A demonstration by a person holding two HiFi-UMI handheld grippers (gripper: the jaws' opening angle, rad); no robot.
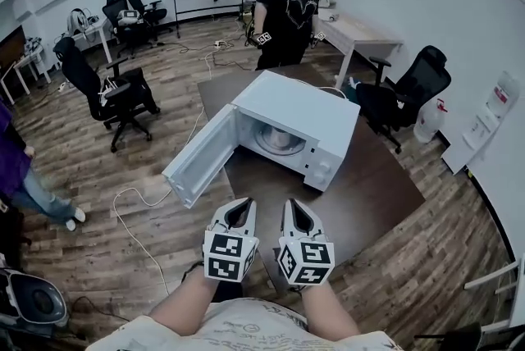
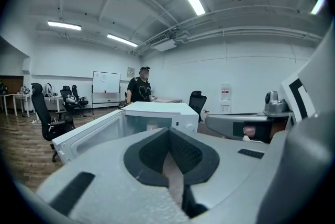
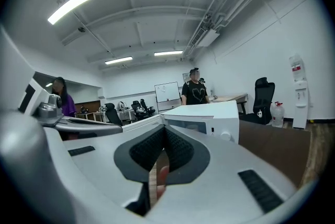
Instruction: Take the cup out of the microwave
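A white microwave (image 1: 299, 116) stands on a dark brown table (image 1: 369, 185), its door (image 1: 201, 157) swung wide open to the left. Inside, a pale cup (image 1: 280, 137) sits on the round turntable. Both grippers hover side by side over the table's near edge, short of the microwave and pointing at it. My left gripper (image 1: 240, 205) is shut with nothing in it, and so is my right gripper (image 1: 293, 207). The left gripper view has the closed tips (image 2: 168, 132) before the microwave (image 2: 162, 113). In the right gripper view the closed tips (image 3: 164, 130) sit left of the microwave (image 3: 212, 113).
A person in black (image 1: 289, 9) stands beyond the table's far end. Another person (image 1: 16, 165) is at the left edge. A black office chair (image 1: 115, 91) is at the left and another (image 1: 410, 91) at the right. A white cable (image 1: 135, 206) trails over the wooden floor below the door.
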